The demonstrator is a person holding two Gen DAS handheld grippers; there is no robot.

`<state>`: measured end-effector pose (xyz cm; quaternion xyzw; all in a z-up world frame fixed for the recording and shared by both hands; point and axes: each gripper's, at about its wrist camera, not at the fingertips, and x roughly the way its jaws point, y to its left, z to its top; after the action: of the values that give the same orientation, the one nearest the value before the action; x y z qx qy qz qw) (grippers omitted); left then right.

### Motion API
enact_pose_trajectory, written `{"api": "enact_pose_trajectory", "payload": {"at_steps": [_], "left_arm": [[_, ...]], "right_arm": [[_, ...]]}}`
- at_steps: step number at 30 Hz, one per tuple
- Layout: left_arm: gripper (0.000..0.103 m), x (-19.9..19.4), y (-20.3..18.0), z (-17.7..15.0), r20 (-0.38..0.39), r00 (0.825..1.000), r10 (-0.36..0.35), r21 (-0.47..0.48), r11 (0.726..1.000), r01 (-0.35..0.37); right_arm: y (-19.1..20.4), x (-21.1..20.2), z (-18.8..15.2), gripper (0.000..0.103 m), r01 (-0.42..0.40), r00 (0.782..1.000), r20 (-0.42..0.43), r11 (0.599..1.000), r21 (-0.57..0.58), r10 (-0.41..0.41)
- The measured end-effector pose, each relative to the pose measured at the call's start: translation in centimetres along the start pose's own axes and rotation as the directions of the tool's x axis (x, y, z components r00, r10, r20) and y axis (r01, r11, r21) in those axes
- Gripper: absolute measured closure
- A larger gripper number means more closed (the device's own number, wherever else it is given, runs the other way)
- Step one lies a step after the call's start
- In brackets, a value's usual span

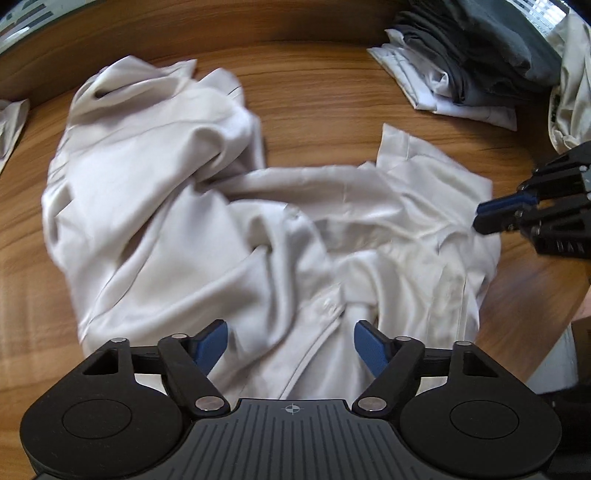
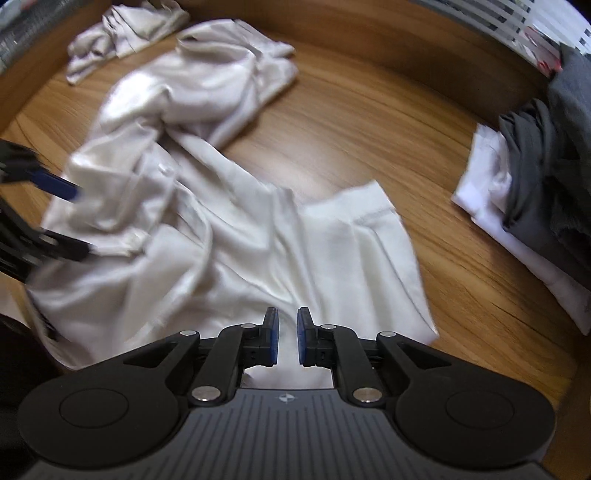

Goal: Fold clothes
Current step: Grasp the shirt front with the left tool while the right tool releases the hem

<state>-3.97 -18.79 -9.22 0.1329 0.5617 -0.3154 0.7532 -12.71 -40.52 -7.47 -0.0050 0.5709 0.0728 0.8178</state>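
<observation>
A crumpled white shirt [image 1: 184,221] lies spread across the wooden table [image 1: 332,92]. My left gripper [image 1: 290,332] hovers over the shirt's near part by its button placket, jaws wide apart with nothing pinched. In the left wrist view my right gripper [image 1: 479,218] reaches in at the shirt's right edge. In the right wrist view the right gripper [image 2: 288,317] hangs over the shirt [image 2: 221,240] near a hemmed edge. Its blue pads stand a narrow gap apart, and no cloth is caught between them. My left gripper [image 2: 84,221] shows at the left edge, open over the cloth.
A stack of folded grey and white clothes [image 1: 461,74] [image 2: 535,184] sits at the back right. A beige garment [image 1: 569,92] lies beside it. Another rumpled white garment [image 2: 122,33] lies at the far left. Bare table [image 2: 369,129] shows between shirt and stack.
</observation>
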Motion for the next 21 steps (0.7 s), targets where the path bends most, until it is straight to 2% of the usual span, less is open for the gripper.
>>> {"api": "enact_pose_trajectory", "payload": {"at_steps": [2,4,8,10,12,13,14,15,17,21], "left_arm": [[0.035,0.5,-0.3,0.7,0.005,1.0,0.008,-0.011,1.0,-0.008],[0.038,1.2,-0.5,1.5,0.007,1.0,0.017,-0.025,1.0,-0.017],[0.038,2.4,-0.5,2.6,0.018,0.999,0.047,-0.046,0.998,-0.046],[0.038,2.9,-0.4,3.0,0.021,0.998,0.064,-0.056,0.996,-0.063],[0.05,3.4,-0.3,3.2,0.018,0.996,0.088,-0.067,0.994,-0.086],[0.067,3.3,-0.1,3.1,0.021,0.995,0.102,-0.068,0.993,-0.101],[0.089,3.2,0.1,3.0,0.022,0.993,0.119,-0.067,0.991,-0.117],[0.096,3.1,0.3,2.9,0.024,0.991,0.135,-0.065,0.989,-0.133],[0.096,2.0,1.3,2.5,0.044,0.984,0.171,-0.085,0.982,-0.167],[0.096,-0.7,4.5,1.4,0.075,0.968,0.241,-0.164,0.96,-0.226]], "right_arm": [[0.5,0.0,0.7,0.091,-0.032,0.999,0.016,0.999,0.017,0.031],[0.9,0.1,1.3,0.091,-0.064,0.997,0.032,0.997,0.036,0.063],[1.8,1.3,2.7,0.076,-0.108,0.994,0.038,0.992,0.062,0.106],[2.3,2.6,3.1,0.076,-0.114,0.993,0.026,0.991,0.063,0.113],[2.8,4.0,3.3,0.076,-0.114,0.993,0.002,0.992,0.062,0.114],[3.1,4.6,3.2,0.076,-0.116,0.993,-0.007,0.992,0.059,0.116],[3.3,5.1,3.2,0.076,-0.114,0.993,-0.018,0.992,0.056,0.116],[3.6,5.5,3.0,0.086,-0.109,0.994,-0.025,0.993,0.054,0.111],[4.0,6.0,2.7,0.101,-0.089,0.995,-0.032,0.995,0.047,0.091],[3.8,5.0,2.1,0.101,-0.031,0.999,-0.011,0.998,0.057,0.032]]}}
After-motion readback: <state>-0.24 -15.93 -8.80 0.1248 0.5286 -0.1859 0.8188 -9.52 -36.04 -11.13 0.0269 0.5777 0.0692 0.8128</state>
